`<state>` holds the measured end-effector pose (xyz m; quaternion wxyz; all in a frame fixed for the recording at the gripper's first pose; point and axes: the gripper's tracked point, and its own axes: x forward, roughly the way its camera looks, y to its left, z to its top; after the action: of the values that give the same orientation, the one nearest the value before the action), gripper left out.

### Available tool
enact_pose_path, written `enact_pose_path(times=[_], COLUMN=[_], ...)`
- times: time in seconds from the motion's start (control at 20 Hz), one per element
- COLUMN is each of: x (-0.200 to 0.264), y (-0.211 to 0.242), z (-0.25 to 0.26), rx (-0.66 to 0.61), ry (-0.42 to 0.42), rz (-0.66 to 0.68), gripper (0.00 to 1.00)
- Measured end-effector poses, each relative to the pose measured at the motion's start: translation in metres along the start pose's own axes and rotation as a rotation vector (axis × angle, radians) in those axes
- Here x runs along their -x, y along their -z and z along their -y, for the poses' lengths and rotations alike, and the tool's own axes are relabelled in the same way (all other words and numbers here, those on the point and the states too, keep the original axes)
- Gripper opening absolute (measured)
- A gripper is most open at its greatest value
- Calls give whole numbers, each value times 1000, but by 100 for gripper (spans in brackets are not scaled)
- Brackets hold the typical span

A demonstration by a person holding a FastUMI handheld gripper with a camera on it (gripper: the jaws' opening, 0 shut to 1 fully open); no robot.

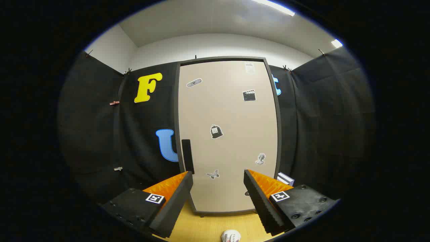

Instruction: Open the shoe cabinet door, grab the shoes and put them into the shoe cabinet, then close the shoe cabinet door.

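Beige shoe cabinet door (228, 134) (stickered, closed) beyond the gripper (218, 178), fingers spread, holding nothing

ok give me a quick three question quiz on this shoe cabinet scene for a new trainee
1. True or false: the shoe cabinet door is shut.
2. The dark handle on the door sits: A) by the edge nearer the left finger B) by the edge nearer the right finger C) at the door's middle.
3. What lies on the wooden floor below the open claw?

Key
1. True; the door sits flush in its dark frame.
2. A.
3. A white shoe, partly visible between the fingers, which hold nothing.
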<state>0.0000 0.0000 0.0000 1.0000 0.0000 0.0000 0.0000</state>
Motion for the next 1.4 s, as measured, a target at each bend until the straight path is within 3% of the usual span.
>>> enact_pose_path(times=[1.4], x=[-36], y=[12], z=[-36], rx=[16], ry=[-5], rz=[-3], gripper=[98])
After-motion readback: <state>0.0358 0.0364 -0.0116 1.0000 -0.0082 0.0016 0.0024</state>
